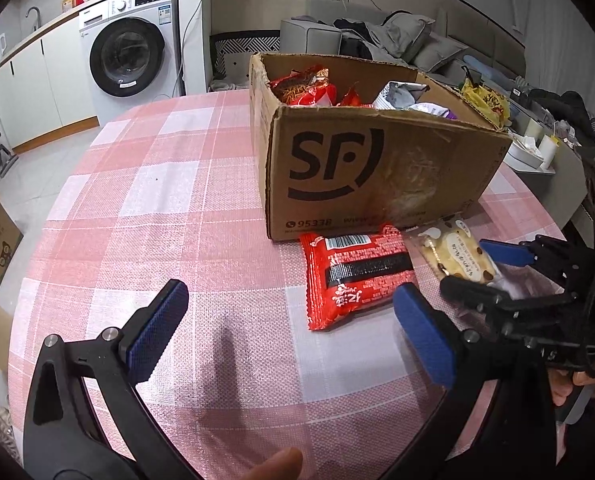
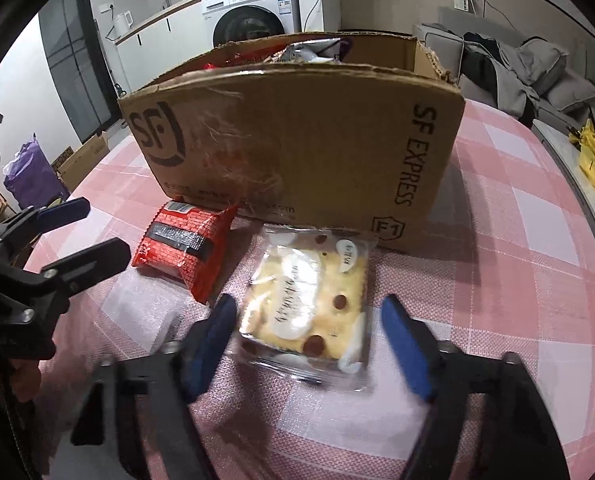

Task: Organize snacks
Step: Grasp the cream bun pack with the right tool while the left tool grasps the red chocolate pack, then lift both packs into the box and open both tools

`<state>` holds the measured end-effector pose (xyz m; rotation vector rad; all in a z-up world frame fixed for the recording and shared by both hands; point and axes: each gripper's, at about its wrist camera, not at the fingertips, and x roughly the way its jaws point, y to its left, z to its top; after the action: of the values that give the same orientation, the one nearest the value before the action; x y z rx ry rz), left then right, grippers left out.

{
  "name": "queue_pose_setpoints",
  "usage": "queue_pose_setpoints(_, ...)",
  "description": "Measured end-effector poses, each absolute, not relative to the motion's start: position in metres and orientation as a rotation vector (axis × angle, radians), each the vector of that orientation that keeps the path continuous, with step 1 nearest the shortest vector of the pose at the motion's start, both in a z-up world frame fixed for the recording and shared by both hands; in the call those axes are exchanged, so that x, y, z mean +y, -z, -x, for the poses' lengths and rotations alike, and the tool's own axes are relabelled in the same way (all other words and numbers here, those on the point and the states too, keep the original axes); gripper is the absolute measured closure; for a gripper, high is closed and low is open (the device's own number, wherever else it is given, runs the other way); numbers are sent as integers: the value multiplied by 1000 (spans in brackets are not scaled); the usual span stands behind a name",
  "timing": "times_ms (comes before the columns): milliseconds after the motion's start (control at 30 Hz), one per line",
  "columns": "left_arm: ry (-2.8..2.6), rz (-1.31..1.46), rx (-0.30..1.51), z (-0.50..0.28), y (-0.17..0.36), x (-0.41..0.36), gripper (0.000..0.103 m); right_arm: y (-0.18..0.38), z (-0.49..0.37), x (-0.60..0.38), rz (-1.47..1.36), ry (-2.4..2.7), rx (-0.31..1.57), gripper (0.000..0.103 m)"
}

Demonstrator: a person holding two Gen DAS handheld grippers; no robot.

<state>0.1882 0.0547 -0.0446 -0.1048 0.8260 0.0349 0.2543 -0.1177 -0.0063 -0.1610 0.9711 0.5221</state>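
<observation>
A big brown cardboard box (image 1: 377, 168) stands on a table with a pink and white checked cloth (image 1: 157, 208). The box is open at the top. It has a black "SF" mark on the side that faces the grippers, and "SF EXPRESS" near its right corner. Inside the box are snacks: a red bag with a noodle picture (image 1: 303, 87) toward the far left corner, a little more red wrapper (image 1: 349, 99) beside it, a silver and white bag (image 1: 401, 95) in the middle, and a bit of purple wrapper (image 1: 437, 111) near the front wall. How deep the box is filled cannot be seen.

Two snacks lie on the cloth in front of the box, near the table's near edge. A red packet (image 1: 357, 278) with a black band and a barcode lies flat, its far end touching the bottom of the box. Just beside it on the right is a clear packet with a yellow cracker with brown dots (image 2: 309, 304).

The right gripper (image 2: 309, 340) is wide apart, with one blue finger on each side of the near end of the cracker packet. The left finger seems to touch the wrapper; the right finger is a bit away from it. It is not squeezing the packet.

The left gripper (image 1: 289, 336) is also spread wide and holds nothing. It is above the bare cloth, and its right finger tip is near the red packet's near corner.

A washing machine (image 1: 131, 46) stands past the far edge of the table.
</observation>
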Motion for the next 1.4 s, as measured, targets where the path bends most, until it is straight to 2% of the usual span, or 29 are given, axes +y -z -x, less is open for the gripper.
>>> queue_pose_setpoints(867,-14,133,927,-238,76,16,1,-20,-247,-184,15,-533,949,44)
queue_pose_setpoints(933,-11,121,929,-240,78,13,8,-19,-248,-184,12,-531,951,44)
queue_pose_setpoints(967,-5,118,933,-241,78,12,18,-18,-249,-183,12,-530,952,44)
queue_pose_setpoints(1033,9,100,926,-242,79,7,28,-18,-249,-183,11,-530,952,44)
queue_pose_setpoints(1100,33,96,911,-240,79,4,46,-18,-249,-182,13,-532,950,44)
queue_pose_setpoints(1167,52,92,900,-240,78,2,53,-18,-247,-182,17,-534,946,44)
queue_pose_setpoints(1400,88,103,864,-233,68,-4,53,-27,-241,-178,31,-547,914,44)
